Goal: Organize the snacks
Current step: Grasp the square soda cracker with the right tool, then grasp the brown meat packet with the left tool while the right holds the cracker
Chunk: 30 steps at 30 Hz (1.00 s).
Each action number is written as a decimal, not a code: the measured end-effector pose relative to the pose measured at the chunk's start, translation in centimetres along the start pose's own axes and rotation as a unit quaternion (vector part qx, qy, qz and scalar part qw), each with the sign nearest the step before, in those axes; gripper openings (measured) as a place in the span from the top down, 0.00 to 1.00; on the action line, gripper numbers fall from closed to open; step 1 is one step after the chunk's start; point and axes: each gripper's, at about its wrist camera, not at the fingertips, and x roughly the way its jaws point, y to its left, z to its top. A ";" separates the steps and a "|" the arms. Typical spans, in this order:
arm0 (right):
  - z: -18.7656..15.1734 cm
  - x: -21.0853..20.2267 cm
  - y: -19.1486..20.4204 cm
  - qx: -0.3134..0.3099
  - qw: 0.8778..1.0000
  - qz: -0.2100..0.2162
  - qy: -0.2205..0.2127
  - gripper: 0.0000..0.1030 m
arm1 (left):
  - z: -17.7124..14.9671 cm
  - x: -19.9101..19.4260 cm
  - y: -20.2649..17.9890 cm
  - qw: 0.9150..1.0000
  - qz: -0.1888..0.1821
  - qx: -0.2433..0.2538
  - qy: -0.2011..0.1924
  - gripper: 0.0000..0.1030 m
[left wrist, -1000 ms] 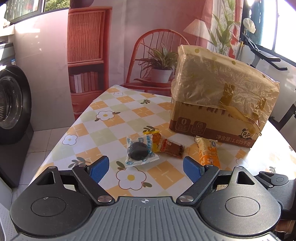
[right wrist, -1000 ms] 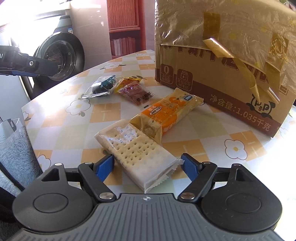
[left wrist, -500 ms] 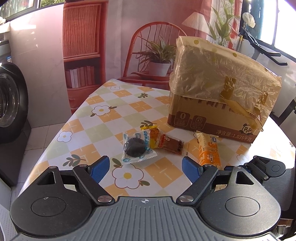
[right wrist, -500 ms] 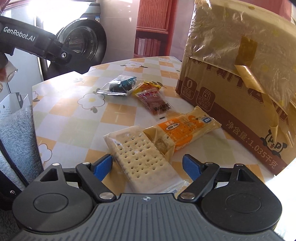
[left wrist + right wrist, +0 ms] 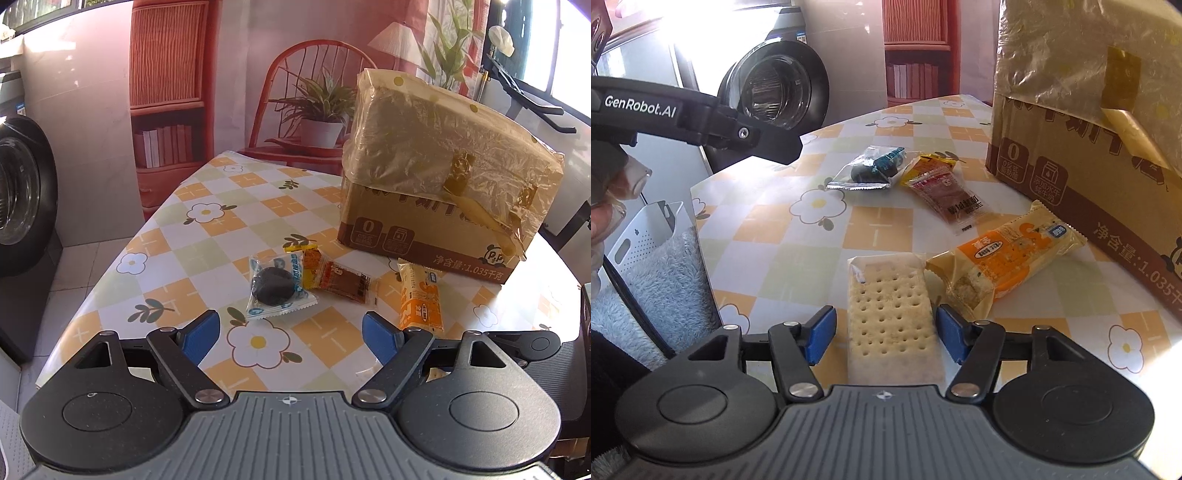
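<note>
Our right gripper point(image 5: 885, 334) is closing its blue pads around, not yet onto, the flat clear-wrapped pale cracker packet point(image 5: 891, 314) lying on the flowered checked tablecloth point(image 5: 798, 243); we judge it light, brittle and slippery, best pinched gently across its long edges.

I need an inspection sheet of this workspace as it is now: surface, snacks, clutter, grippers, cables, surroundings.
Surface: table with checked flower cloth, sunlit.
Job's things: cracker pack, orange bar, red packet, dark cookie; all lie loose beside the box.
Clutter: nothing seen.
Grippers: left gripper open over the cloth, nothing between its jaws; right gripper closing around the cracker pack, pads not yet pressing.
Cables: nothing seen.
Surroundings: washing machine, backdrop with a printed chair, fluffy cloth.
</note>
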 end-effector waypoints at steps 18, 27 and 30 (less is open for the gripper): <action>0.4 -5.0 -2.0 0.013 0.989 -0.055 -0.138 0.53 | 0.2 0.5 0.3 1.000 -0.020 -0.013 -0.004 0.35; -1.7 -4.5 -8.2 0.100 0.972 -0.147 -0.152 0.53 | 1.5 2.7 -0.4 0.999 -0.048 -0.001 0.001 0.49; -2.3 -4.3 -9.4 0.131 0.966 -0.154 -0.158 0.53 | 2.0 4.1 -1.4 0.998 -0.056 0.010 0.012 0.50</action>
